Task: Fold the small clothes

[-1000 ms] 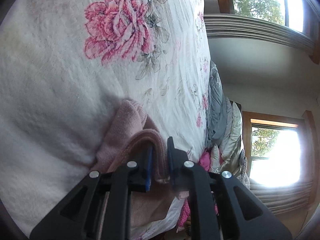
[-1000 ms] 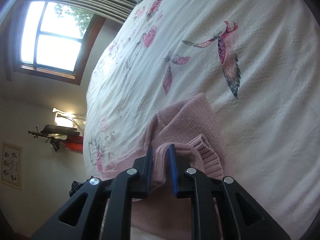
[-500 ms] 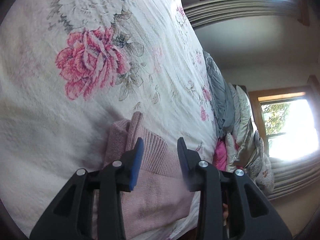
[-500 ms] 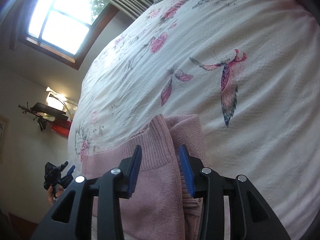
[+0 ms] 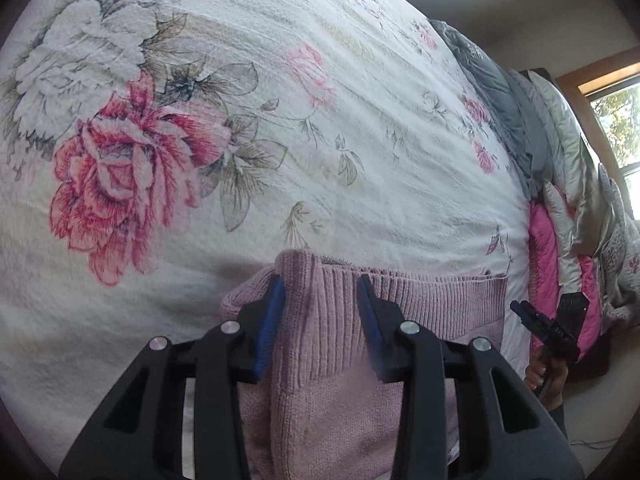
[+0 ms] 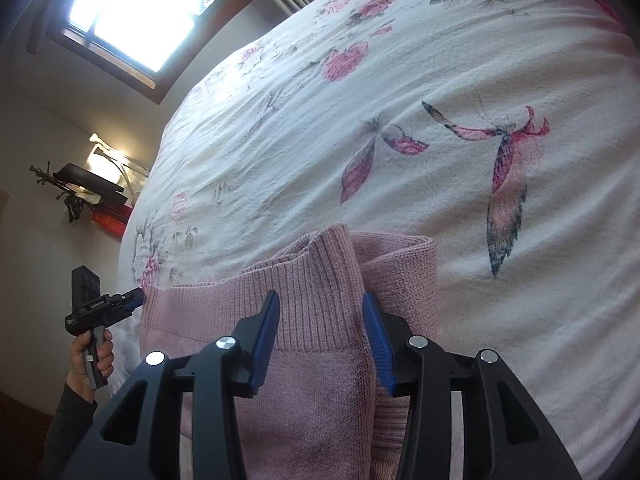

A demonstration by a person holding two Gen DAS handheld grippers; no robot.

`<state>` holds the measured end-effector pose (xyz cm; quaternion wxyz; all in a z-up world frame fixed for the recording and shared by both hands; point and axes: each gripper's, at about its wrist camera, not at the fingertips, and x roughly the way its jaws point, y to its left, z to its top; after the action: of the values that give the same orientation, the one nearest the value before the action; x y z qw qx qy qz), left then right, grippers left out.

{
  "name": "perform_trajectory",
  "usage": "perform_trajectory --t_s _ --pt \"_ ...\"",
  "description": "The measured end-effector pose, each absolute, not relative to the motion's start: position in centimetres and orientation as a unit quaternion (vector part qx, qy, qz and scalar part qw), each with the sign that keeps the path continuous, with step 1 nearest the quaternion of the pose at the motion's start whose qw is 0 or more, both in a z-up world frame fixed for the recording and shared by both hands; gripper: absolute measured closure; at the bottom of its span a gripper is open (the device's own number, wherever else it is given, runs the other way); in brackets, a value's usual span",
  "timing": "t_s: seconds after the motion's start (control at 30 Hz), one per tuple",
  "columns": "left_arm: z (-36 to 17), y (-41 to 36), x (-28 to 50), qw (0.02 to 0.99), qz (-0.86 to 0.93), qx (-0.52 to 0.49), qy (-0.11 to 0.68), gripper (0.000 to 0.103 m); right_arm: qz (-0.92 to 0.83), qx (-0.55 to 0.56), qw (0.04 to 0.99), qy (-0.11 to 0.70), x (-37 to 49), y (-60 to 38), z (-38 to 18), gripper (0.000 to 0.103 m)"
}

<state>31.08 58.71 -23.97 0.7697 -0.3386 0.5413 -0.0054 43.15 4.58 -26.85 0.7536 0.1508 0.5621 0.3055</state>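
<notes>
Pink ribbed-knit sweater (image 5: 400,304) lies on the near edge of the white floral-print bedspread (image 5: 360,140), ribbed hem toward the far side. Left gripper (image 5: 320,312) jaws wide apart, straddling the hem's left corner, gripping nothing. Right gripper (image 6: 320,320) likewise wide, over the right corner by the folded sleeve (image 6: 404,264). Grey pillows (image 5: 512,92) far right.

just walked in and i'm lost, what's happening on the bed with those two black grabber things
A person is folding a pink knit sweater on a floral bedspread, with a handheld gripper in each hand. The left gripper and the right gripper are both open, their blue pads straddling the ribbed hem at opposite ends without clamping it. The sweater lies folded over on itself on the bedspread, its ribbed edge toward the middle of the bed.
</notes>
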Motion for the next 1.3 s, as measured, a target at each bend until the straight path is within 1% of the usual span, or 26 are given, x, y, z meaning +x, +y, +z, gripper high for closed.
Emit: perform_trajectory --t_s 0.07,0.13,0.2,0.27,0.3,0.33,0.4,0.67,0.83,1.0,1.13,1.3 --pt "-24.1 58.6 31.2 0.768 -0.010 -0.340 0.543 0.087 0.306 0.143 0.754 0.564 43.5 5.1 -27.2 0.059" --pt "-24.2 58.2 31.3 0.766 -0.015 -0.341 0.545 0.090 0.306 0.132 0.755 0.564 43.6 5.7 -27.5 0.059" --pt "-24.4 58.2 31.2 0.767 -0.016 -0.338 0.546 0.091 0.300 0.117 0.760 0.565 43.7 6.3 -27.7 0.059" --pt "-24.5 57.9 31.2 0.768 -0.014 -0.334 0.547 0.096 0.299 0.108 0.761 0.566 43.7 6.8 -27.9 0.059" --pt "-24.5 57.9 31.2 0.768 -0.011 -0.334 0.546 0.097 0.298 0.102 0.762 0.565 43.6 7.0 -28.0 0.061" --pt "-24.5 57.9 31.2 0.770 -0.009 -0.334 0.544 0.098 0.300 0.099 0.762 0.565 43.6 7.1 -28.0 0.065" --pt "-24.2 58.0 31.0 0.776 -0.007 -0.336 0.534 0.099 0.300 0.081 0.764 0.565 43.4 7.4 -28.0 0.093" --pt "-22.5 58.6 30.1 0.796 -0.007 -0.344 0.499 0.100 0.296 0.085 0.791 0.529 42.6 6.1 -25.6 0.096" --pt "-20.2 58.7 29.8 0.814 -0.018 -0.339 0.472 0.100 0.299 0.090 0.802 0.509 42.8 5.9 -23.9 0.097" --pt "-19.7 58.9 30.3 0.819 -0.015 -0.343 0.460 0.100 0.297 0.091 0.807 0.502 43.1 6.2 -23.4 0.097" --pt "-20.6 59.5 30.9 0.815 -0.007 -0.351 0.462 0.100 0.288 0.093 0.811 0.501 43.9 6.2 -23.8 0.097" --pt "-23.8 61.1 31.8 0.796 0.017 -0.366 0.483 0.100 0.270 0.085 0.808 0.517 45.2 6.4 -25.8 0.097"
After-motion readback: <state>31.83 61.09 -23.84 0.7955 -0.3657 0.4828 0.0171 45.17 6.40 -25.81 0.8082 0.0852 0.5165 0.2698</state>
